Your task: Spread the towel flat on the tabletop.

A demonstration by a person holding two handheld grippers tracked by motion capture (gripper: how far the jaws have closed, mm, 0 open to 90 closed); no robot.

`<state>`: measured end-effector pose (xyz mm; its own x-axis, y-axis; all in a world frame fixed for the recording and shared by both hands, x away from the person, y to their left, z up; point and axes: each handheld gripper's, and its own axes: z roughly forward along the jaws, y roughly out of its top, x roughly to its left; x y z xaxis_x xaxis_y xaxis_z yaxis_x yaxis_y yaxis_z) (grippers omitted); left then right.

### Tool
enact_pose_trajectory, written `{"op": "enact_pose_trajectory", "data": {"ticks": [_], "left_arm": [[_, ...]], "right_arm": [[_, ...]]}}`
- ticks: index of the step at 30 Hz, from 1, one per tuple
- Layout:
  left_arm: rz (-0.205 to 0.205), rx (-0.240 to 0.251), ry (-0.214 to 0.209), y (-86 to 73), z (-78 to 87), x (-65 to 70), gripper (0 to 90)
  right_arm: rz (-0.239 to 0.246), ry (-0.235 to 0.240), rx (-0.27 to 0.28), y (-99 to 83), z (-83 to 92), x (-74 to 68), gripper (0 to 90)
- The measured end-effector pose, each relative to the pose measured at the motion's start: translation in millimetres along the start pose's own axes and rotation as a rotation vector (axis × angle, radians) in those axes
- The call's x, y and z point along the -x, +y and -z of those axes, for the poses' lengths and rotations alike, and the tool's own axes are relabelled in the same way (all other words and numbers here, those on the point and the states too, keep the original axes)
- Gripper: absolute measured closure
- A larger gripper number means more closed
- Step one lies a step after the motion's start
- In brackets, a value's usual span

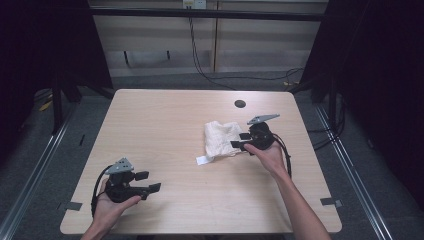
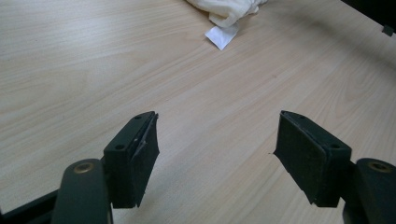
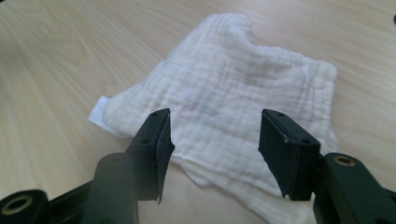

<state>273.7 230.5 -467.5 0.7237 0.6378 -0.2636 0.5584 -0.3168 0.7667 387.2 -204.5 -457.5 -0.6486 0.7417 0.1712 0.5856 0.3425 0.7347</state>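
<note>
A crumpled white muslin cloth (image 1: 222, 139) lies on the right half of the wooden table (image 1: 165, 125), with a small white label (image 1: 203, 160) sticking out at its near left corner. My right gripper (image 1: 239, 140) is at the cloth's right edge. In the right gripper view its jaws (image 3: 215, 116) stand open just over the near edge of the cloth (image 3: 233, 84), not pressing on it. My left gripper (image 1: 149, 181) rests near the front left of the table, open and empty (image 2: 217, 116). Far ahead of it lie the cloth (image 2: 229, 9) and the label (image 2: 222, 36).
A round dark cable hole (image 1: 240, 104) sits in the table behind the cloth. Tape marks (image 1: 74, 205) (image 1: 331, 202) stick to the front corners. Black cables (image 1: 250, 77) run over the floor beyond the far edge. Dark curtains and metal rails flank both sides.
</note>
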Motion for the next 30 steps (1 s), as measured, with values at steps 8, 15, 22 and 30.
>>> {"op": "enact_pose_trajectory", "data": {"ticks": [8,15,22,30], "left_arm": [[0.0,-0.006,0.002,-0.1,0.0,-0.4,29.1],[-0.006,-0.009,0.002,0.2,-0.8,-0.5,29.1],[-0.014,-0.023,0.005,1.0,-5.2,1.0,29.1],[-0.006,-0.027,0.007,1.6,-7.3,0.6,29.2]], "right_arm": [[-0.023,-0.052,-0.107,-3.1,-40.6,13.2,36.8],[-0.024,-0.064,-0.091,-10.4,-49.9,15.7,52.4],[-0.035,-0.031,-0.088,-18.9,-42.9,12.5,85.4],[-0.015,0.024,-0.094,-22.8,-41.9,2.3,87.0]]}}
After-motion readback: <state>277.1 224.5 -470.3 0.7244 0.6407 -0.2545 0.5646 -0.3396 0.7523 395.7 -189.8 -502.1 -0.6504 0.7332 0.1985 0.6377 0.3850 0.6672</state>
